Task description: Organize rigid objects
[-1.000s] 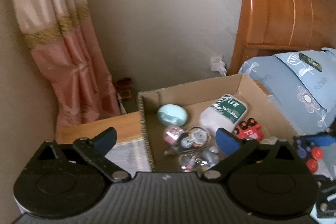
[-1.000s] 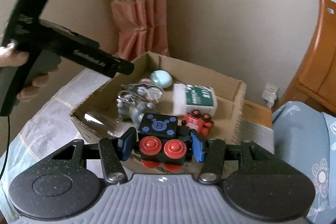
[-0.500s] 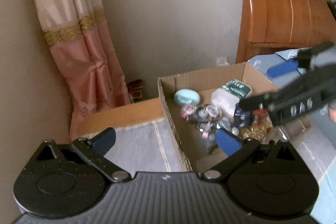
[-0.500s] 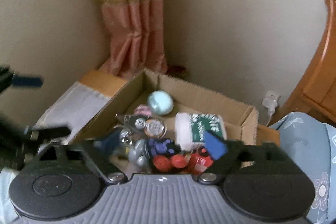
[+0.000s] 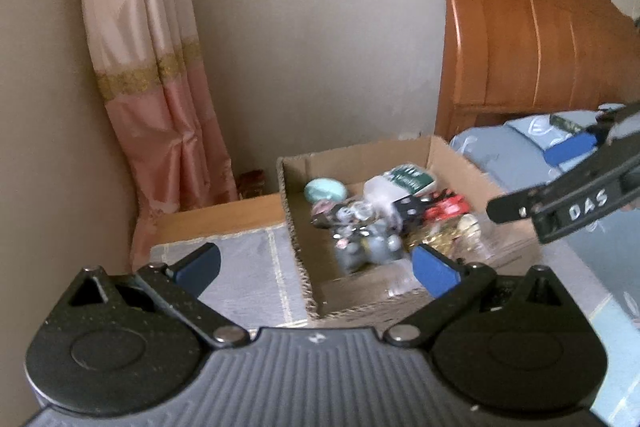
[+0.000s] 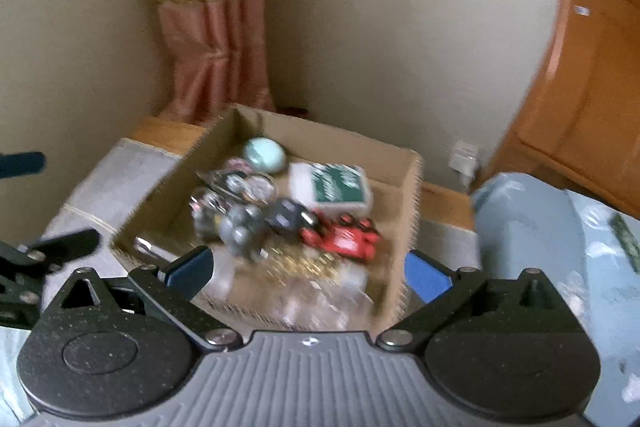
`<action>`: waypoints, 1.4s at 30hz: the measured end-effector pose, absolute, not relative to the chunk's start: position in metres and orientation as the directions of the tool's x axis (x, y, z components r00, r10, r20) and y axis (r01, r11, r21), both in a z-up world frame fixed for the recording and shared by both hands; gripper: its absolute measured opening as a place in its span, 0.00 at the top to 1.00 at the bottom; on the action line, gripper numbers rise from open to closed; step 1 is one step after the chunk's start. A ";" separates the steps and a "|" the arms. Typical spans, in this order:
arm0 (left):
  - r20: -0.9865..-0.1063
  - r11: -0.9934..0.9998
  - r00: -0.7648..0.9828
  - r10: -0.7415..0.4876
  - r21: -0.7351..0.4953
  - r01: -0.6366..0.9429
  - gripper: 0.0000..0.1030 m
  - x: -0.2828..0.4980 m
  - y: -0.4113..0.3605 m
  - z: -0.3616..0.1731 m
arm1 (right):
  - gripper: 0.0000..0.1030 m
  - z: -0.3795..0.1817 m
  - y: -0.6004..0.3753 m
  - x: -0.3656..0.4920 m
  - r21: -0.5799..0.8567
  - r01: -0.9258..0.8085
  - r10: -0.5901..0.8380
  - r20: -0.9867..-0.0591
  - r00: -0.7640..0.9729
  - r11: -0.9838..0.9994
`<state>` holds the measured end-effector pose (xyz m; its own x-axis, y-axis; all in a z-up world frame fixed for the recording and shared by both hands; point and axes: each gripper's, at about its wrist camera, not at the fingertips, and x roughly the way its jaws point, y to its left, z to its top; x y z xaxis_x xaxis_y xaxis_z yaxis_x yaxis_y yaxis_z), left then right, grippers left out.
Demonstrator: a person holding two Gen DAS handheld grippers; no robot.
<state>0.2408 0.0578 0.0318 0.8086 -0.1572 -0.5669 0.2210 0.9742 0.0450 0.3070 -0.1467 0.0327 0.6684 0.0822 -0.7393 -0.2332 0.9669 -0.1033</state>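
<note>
An open cardboard box (image 5: 452, 155) (image 6: 410, 195) sits on a cloth-covered bedside table and holds several small objects. Inside it lie a pale green egg shape (image 5: 325, 189) (image 6: 264, 155), a white-and-green packet (image 5: 402, 181) (image 6: 334, 185), a dark blue toy block (image 6: 289, 214), a red toy (image 6: 344, 237) (image 5: 446, 205) and grey figurines (image 6: 240, 227). My left gripper (image 5: 316, 265) is open and empty, held back from the box's near left corner. My right gripper (image 6: 308, 271) is open and empty in front of the box's near wall; it also shows in the left wrist view (image 5: 568, 199).
A pink curtain (image 5: 160, 87) hangs at the back left. A wooden headboard (image 5: 532, 43) and a blue floral pillow (image 6: 540, 227) are to the right. The grey tablecloth (image 5: 248, 275) lies left of the box. A wall plug (image 6: 464, 157) sits behind the box.
My right gripper opened and let the dark blue toy with red knobs go into the box, then drew back. My left gripper drew back and away from the box.
</note>
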 end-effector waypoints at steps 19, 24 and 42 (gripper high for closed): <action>-0.745 0.996 0.665 -0.061 -0.002 0.089 0.01 0.163 0.012 -0.007 | 0.00 -0.031 -0.175 0.186 0.004 -0.011 0.010 -0.812 0.583 1.000; -0.723 0.998 0.691 -0.016 0.029 0.053 0.01 0.154 0.014 0.008 | 0.00 -0.014 -0.176 0.173 0.010 -0.006 0.011 -0.786 0.619 1.000; -0.672 0.996 0.740 0.043 0.090 0.023 0.01 0.151 0.012 0.032 | 0.00 0.013 -0.175 0.163 0.009 0.002 0.005 -0.735 0.678 1.000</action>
<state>0.1508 0.0121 0.0321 0.7396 0.0431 -0.6717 0.0233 0.9957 0.0895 0.1633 -0.1745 0.0128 0.6784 0.0052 -0.7347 0.0024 1.0000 0.0093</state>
